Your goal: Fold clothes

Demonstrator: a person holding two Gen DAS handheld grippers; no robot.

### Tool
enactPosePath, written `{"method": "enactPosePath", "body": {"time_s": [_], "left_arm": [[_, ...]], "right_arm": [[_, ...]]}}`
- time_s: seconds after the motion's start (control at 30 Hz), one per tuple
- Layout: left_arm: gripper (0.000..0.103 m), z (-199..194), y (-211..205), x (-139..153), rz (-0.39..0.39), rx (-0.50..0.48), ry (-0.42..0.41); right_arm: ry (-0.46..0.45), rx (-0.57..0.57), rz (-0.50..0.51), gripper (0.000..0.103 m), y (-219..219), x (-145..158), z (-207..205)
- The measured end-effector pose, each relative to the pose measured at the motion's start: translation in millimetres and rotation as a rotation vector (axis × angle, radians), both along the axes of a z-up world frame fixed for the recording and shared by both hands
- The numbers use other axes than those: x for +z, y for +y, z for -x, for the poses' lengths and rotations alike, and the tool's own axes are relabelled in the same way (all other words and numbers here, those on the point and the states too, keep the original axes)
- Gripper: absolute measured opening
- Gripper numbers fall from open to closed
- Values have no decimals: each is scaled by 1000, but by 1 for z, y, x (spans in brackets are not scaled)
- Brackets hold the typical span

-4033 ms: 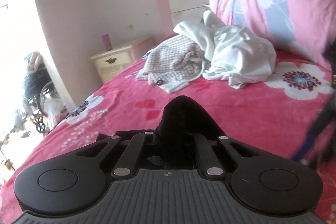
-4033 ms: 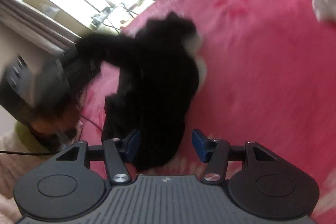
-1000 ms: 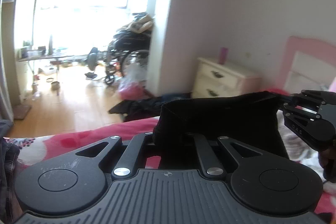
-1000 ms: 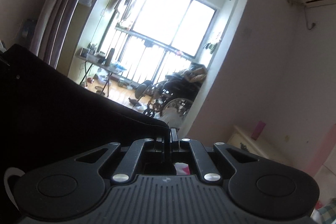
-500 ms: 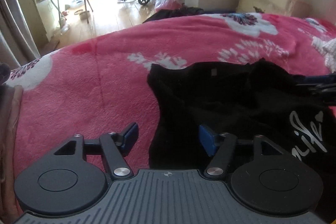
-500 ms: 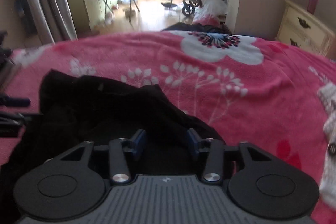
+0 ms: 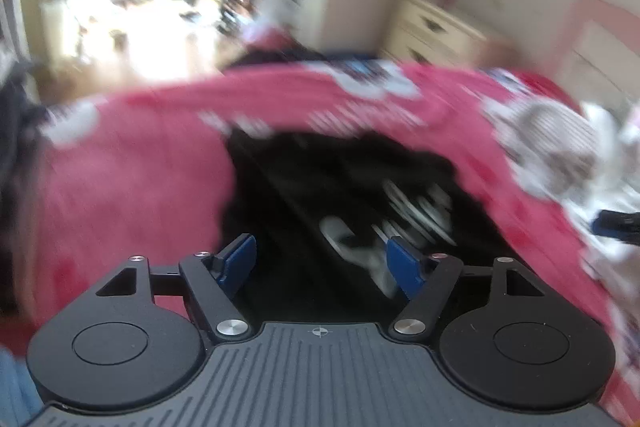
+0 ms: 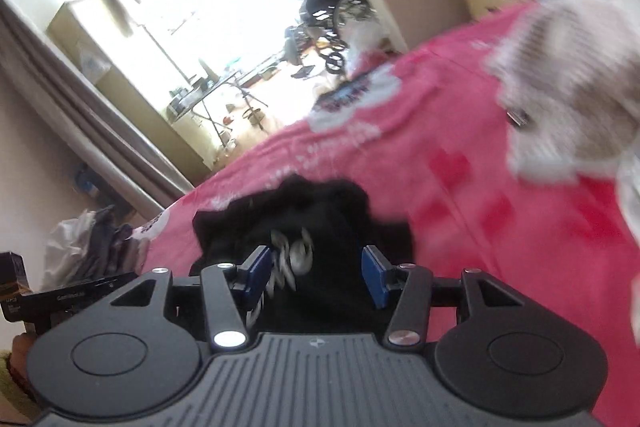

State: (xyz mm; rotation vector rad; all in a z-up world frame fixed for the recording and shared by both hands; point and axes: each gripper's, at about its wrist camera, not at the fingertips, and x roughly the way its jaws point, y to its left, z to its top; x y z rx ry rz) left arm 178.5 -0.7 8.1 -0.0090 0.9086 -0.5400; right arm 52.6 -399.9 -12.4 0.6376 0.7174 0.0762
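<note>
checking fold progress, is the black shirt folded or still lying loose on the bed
Loose, not neatly folded: black shirt lies rumpled on the pink bedspread, outline irregular, print showing.

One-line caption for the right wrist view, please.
Open right claw above a black printed garment lying on a pink floral bedspread.

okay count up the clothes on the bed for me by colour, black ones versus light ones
Black: 1, the black shirt with white lettering, spread on the pink bedspread.
Light: at least 2, a checked garment and a white garment heaped together; blur may hide more.
Total: at least 3.
</note>
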Motion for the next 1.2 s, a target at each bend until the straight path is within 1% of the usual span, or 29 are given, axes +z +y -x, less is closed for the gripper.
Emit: {"method": "enactPosePath", "body": {"time_s": [0.07,0.1,0.17,0.27,0.33,0.4,0.47,0.5,0.57,0.6,0.7,0.73,0.8,0.87,0.9,0.97,1.0,1.1,1.2], "left_arm": [[74,26,2,-3,2,-48,72],[74,40,3,-6,-8,-64,97],[74,65,5,-14,-38,-66,119],[73,91,14,-29,-63,-26,130],[73,100,20,-39,-105,18,92],[73,103,21,-45,-199,50,11],[73,97,20,-50,-269,57,-63],[73,91,21,-53,-272,68,-71],[73,77,24,-57,-249,105,-71],[73,70,26,-59,-228,130,-67],[72,42,40,-68,-136,218,-29],[69,32,45,-71,-105,246,-15],[63,14,54,-78,-44,298,18],[53,-1,62,-86,1,324,55],[51,-8,67,-89,23,336,74],[44,-15,73,-92,36,335,88],[42,-18,76,-93,41,333,94],[39,-19,85,-91,70,308,94],[37,-17,92,-90,85,275,92]], "right_arm": [[43,-29,-55,53,-1,-9,40],[57,-27,-57,53,4,-12,56],[83,-20,-52,54,15,-18,86],[63,141,49,53,65,-21,102],[47,253,119,52,99,-24,112],[32,365,189,51,133,-26,122],[6,482,262,51,170,-29,126],[-8,525,292,49,186,-32,125],[-18,606,348,47,219,-39,120],[-20,638,376,43,233,-41,118],[-21,684,441,42,262,-50,111],[-17,689,458,42,268,-52,109],[-24,679,452,40,272,-52,102],[-37,659,436,38,273,-50,91],[-53,646,451,38,276,-49,84],[-109,642,500,33,284,-46,66],[-135,643,526,31,289,-45,56],[-208,674,596,27,311,-45,23],[-244,738,697,26,337,-55,-11]]}}
